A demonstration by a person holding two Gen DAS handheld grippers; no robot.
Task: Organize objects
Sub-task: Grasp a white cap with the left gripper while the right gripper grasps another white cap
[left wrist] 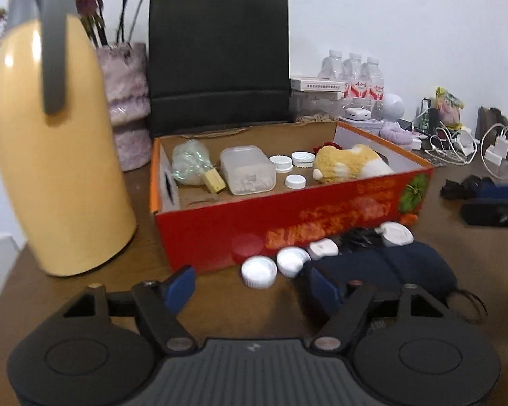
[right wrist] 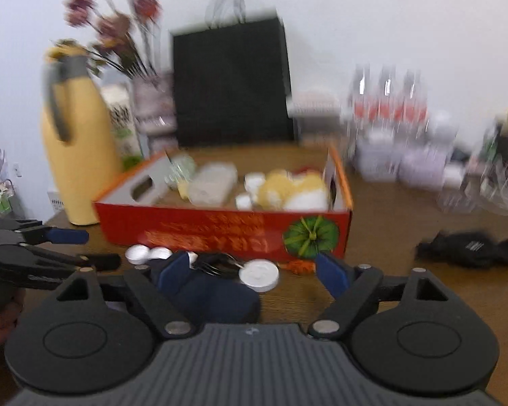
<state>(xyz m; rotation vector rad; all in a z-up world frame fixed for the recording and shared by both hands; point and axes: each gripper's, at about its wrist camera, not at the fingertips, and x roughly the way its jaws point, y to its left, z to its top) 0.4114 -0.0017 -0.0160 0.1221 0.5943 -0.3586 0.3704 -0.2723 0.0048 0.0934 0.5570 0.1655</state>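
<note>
A red cardboard box [left wrist: 288, 216] stands open on the wooden table; it also shows in the right wrist view [right wrist: 220, 230]. Inside lie a plush toy [left wrist: 352, 165], a clear plastic container [left wrist: 247, 169], a crumpled bag [left wrist: 189, 162] and white caps [left wrist: 294, 181]. In front of the box lie white caps [left wrist: 259, 272], a red cap [left wrist: 247, 247], a dark blue pouch [left wrist: 389, 267] and a larger white lid [right wrist: 259, 274]. My left gripper [left wrist: 250, 284] is open and empty just before the caps. My right gripper [right wrist: 254, 270] is open and empty over the pouch [right wrist: 213, 297] and lid.
A yellow thermos jug [left wrist: 57, 149] stands left of the box. A vase [left wrist: 128, 101], a black paper bag [left wrist: 220, 64] and water bottles [left wrist: 352, 74] stand behind. Cables and chargers [left wrist: 464, 149] and dark folded items [left wrist: 491, 199] lie on the right.
</note>
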